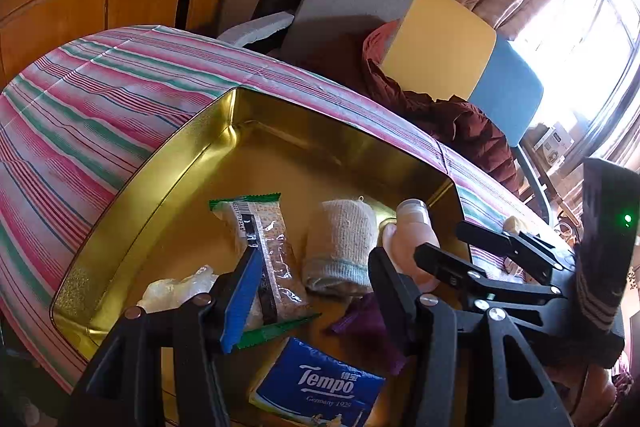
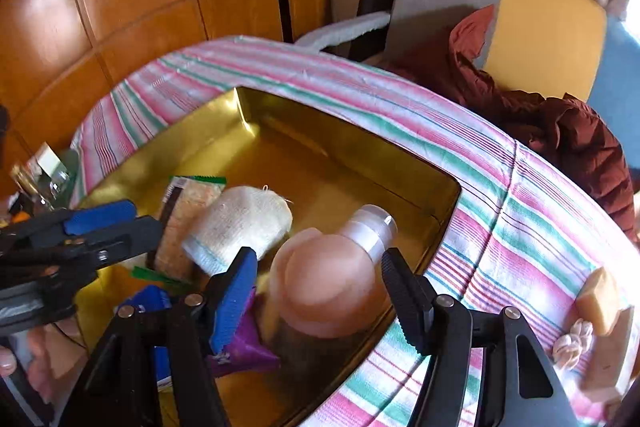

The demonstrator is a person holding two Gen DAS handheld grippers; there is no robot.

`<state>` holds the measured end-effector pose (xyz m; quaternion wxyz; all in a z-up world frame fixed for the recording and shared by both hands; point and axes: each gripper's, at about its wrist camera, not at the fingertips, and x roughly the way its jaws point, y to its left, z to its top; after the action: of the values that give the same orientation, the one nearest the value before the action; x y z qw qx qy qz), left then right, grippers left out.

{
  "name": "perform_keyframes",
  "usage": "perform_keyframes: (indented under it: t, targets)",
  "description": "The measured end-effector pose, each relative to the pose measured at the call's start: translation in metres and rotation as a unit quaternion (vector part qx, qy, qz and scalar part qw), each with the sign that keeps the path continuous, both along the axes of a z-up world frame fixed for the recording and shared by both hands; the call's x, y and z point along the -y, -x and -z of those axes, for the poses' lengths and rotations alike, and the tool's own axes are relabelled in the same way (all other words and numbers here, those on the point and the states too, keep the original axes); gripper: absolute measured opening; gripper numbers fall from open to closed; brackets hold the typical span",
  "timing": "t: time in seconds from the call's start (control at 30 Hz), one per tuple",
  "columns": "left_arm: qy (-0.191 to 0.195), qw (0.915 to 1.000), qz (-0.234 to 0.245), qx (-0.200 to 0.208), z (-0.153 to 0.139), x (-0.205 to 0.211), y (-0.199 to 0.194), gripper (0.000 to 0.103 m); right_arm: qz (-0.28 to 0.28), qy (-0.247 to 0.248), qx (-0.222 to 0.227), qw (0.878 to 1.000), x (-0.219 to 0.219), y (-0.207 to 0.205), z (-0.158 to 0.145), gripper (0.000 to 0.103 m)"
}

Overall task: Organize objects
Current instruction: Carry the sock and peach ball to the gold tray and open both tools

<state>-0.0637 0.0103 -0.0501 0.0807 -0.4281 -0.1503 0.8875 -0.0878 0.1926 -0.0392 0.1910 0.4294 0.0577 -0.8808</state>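
Observation:
A gold tin tray sits on the striped cloth. In it lie a green-ended snack packet, a rolled beige sock, a pink bottle with a clear cap, a blue Tempo tissue pack, a purple packet and crumpled clear plastic. My left gripper hovers open over the snack packet and sock, gripping nothing. My right gripper stands open around the pink bottle, which lies in the tray between the pads with small gaps either side.
On the striped cloth right of the tray lie a tan soap bar and a small white knotted thing. Behind the table stand a chair with grey, yellow and blue cushions and a maroon jacket. Glass jars stand at left.

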Motion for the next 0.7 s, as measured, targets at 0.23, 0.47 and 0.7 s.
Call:
perform_keyframes:
  t: [0.23,0.47,0.7]
  targets:
    - [-0.001,0.9999,0.014,0.005,0.003,-0.011,-0.003,0.056,0.056,0.075,0.006,0.996,-0.028,-0.020,-0.008,0.069]
    - [0.002,0.9990,0.044,-0.001,0.001,-0.030,-0.011,0.056,0.083,0.095,0.019,0.992,-0.049,-0.042,-0.009,0.071]
    - [0.011,0.9938,0.110,-0.010,-0.002,-0.064,-0.026,0.056,0.107,0.089,0.039,0.990,-0.079,-0.067,0.003,0.071]
